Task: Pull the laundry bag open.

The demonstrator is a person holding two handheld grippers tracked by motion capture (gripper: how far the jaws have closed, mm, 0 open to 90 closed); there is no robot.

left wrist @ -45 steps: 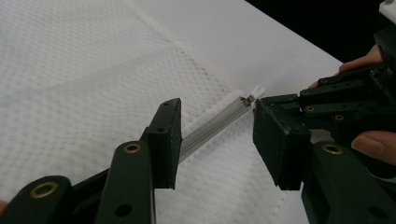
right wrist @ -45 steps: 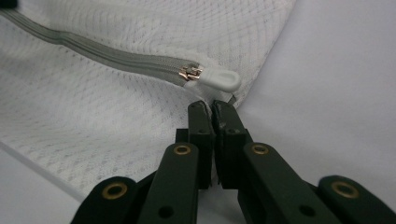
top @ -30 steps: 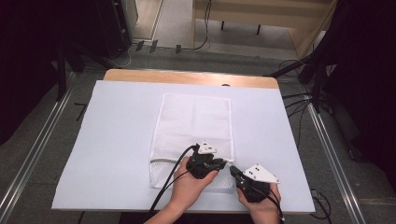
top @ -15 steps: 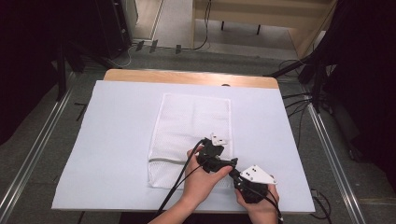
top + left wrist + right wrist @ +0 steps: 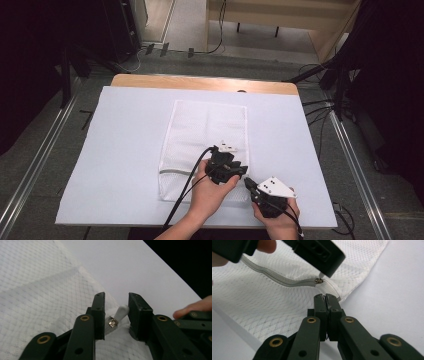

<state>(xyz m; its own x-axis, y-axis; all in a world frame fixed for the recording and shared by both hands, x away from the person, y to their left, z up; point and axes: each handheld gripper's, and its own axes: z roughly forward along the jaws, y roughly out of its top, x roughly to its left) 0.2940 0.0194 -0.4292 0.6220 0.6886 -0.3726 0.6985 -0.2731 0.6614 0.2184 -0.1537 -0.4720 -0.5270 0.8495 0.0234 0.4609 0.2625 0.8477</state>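
Your right hand-held gripper is clamped on the mesh bag corner to anchor it on the worktop. Your left hand-held gripper stands apart, straddling the zipper pull, ready to close.

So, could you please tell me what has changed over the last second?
The left gripper has moved right along the near end of the mesh bag, towards the right gripper. Its open jaws now straddle the white zipper pull without closing on it. The right gripper stayed shut on the bag's near right corner, and the bag lies flat as before.
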